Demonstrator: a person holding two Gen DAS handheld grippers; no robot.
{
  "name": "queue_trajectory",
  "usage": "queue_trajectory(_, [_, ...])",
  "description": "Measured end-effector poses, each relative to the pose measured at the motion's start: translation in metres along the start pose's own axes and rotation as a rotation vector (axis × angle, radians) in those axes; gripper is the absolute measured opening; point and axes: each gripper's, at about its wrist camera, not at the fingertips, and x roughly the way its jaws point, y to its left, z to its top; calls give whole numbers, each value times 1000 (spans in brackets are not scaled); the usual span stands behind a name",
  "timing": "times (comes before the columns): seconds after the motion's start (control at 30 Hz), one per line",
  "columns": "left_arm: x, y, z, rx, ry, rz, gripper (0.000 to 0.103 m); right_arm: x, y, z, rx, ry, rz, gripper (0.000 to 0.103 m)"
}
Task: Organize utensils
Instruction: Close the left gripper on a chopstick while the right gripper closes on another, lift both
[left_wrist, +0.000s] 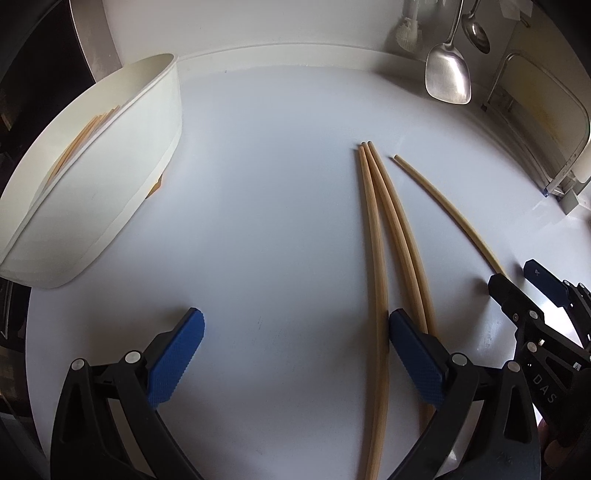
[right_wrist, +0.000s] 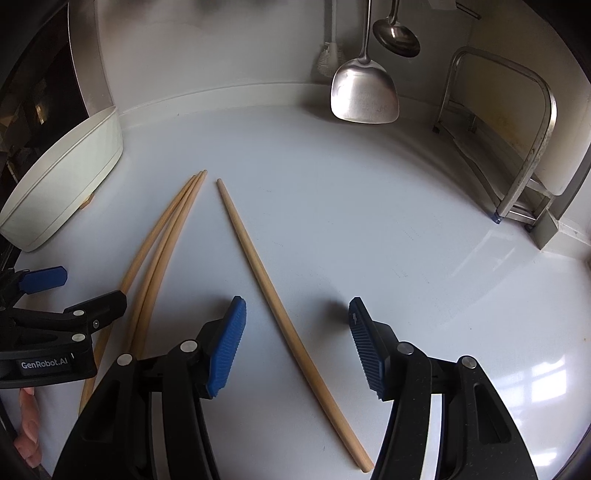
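Both claws gape wide and hold nothing: my right gripper (right_wrist: 297, 347) straddles a single chopstick (right_wrist: 273, 291), my left gripper (left_wrist: 295, 354) sits beside three bunched chopsticks (left_wrist: 380, 236). All four lie on the white counter (right_wrist: 369, 221), with a white container (left_wrist: 110, 166) off to the left.

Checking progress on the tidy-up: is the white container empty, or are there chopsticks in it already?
Not empty. The left wrist view shows several wooden chopsticks lying inside the white container.

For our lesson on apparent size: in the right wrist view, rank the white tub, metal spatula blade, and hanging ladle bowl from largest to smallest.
1. White tub
2. Spatula blade
3. Ladle bowl
Their distances from the camera differ, so true sizes stay unsure.
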Motion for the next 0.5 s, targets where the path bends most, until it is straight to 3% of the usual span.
queue_trajectory(0.07, [0, 0, 0, 1, -3, 0, 98, 1, 1, 2, -9, 2, 9, 52])
queue_trajectory(0.2, [-2, -2, -1, 9, -7, -8, 94, 1, 7, 3, -41, 2, 27, 33])
queue_trajectory(0.33, [-10, -9, -2, 52, -33, -32, 65, 1, 16, 3, -71, -1, 37, 12])
queue_trajectory(0.5, [-16, -9, -6, 58, -47, -41, 28, 0, 26, 2, -113, -1, 32, 6])
